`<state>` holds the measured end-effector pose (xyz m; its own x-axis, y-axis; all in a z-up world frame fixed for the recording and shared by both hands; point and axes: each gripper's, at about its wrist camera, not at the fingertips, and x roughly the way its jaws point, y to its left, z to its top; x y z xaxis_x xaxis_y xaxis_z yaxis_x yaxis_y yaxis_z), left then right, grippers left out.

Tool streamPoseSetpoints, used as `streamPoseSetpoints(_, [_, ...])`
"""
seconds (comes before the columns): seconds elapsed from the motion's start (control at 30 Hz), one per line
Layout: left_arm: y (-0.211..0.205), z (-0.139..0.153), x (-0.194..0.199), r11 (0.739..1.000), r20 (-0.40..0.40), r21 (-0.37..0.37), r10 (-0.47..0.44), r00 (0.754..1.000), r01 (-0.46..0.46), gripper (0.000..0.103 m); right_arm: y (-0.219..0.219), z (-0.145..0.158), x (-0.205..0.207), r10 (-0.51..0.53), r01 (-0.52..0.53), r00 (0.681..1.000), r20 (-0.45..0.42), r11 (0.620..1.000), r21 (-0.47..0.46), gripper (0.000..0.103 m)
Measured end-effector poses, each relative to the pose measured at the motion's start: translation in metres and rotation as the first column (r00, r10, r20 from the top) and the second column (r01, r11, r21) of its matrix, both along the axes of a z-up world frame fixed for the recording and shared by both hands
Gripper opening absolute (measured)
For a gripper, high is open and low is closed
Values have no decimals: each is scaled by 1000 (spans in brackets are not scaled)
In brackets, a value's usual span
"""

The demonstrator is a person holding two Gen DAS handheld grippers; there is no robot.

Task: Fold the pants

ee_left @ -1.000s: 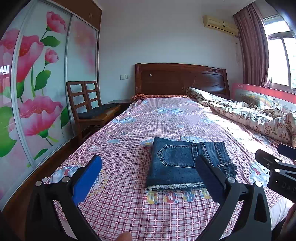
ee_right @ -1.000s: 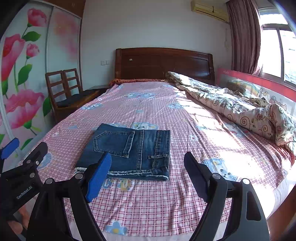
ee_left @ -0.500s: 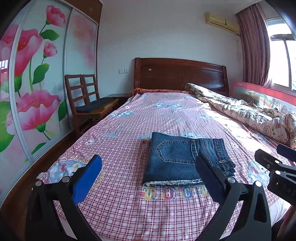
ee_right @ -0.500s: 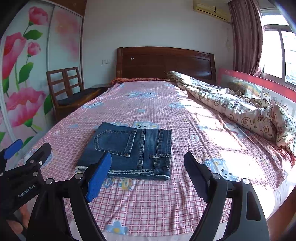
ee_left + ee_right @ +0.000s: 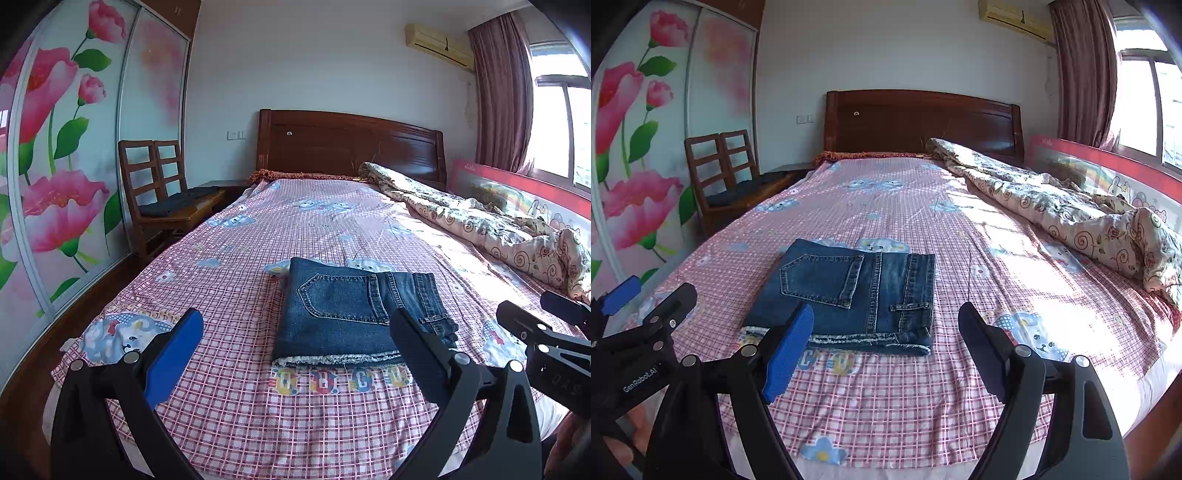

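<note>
Here, going left to right, my left tool [image 5: 295, 350] hangs over the near end of the bed, its jaws spread wide with nothing between them, blue pad [image 5: 173, 363] on one side and a black finger on the other. Just past it lie the dark blue denim pants [image 5: 354, 314], already folded into a compact rectangle with a back pocket facing up and the frayed hem edge turned toward me. They rest flat on the pink checked bedsheet [image 5: 236, 295], near the foot of the bed and a little to the left of its middle. My right tool [image 5: 886, 347] hovers on their other side, also spread and empty, clear of the cloth.

I judge the folding to be as good as done: the stack looks square and neither tool touches it. If anything is left, it is a last check or a light press to flatten the top layer, which would call for coming down gently on the near hem without dragging the layers askew.

For room, the sheet is bare all around the pants. To the left the bed edge drops toward the floral sliding wardrobe [image 5: 55, 166] and the wooden chair [image 5: 162, 195]. To the right a crumpled patterned quilt [image 5: 1089, 221] lies along the window side, well apart from the pants.
</note>
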<state>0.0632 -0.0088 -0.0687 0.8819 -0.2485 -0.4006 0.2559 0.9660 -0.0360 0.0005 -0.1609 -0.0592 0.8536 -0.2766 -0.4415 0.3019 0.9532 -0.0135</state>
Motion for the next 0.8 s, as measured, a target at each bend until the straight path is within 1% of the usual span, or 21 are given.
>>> streamPoseSetpoints(0.53, [-2, 1, 1, 1000, 7, 8, -13, 1000, 13, 101, -3, 1, 1, 0, 0, 1000, 0, 1000, 11, 80])
streamPoseSetpoints(0.6, [-1, 1, 2, 1000, 1, -2, -12, 1000, 12, 101, -4, 0, 2, 0, 0, 1000, -3, 1000, 11, 80])
streamPoseSetpoints(0.7, [4, 0, 5, 999, -28, -39, -2, 1000, 1, 101, -3, 0, 2, 2, -2, 1000, -7, 1000, 7, 80])
streamPoseSetpoints(0.8, [5, 1, 6, 999, -19, -33, 1, 1000, -1, 101, -4, 0, 3, 1, -1, 1000, -8, 1000, 13, 80])
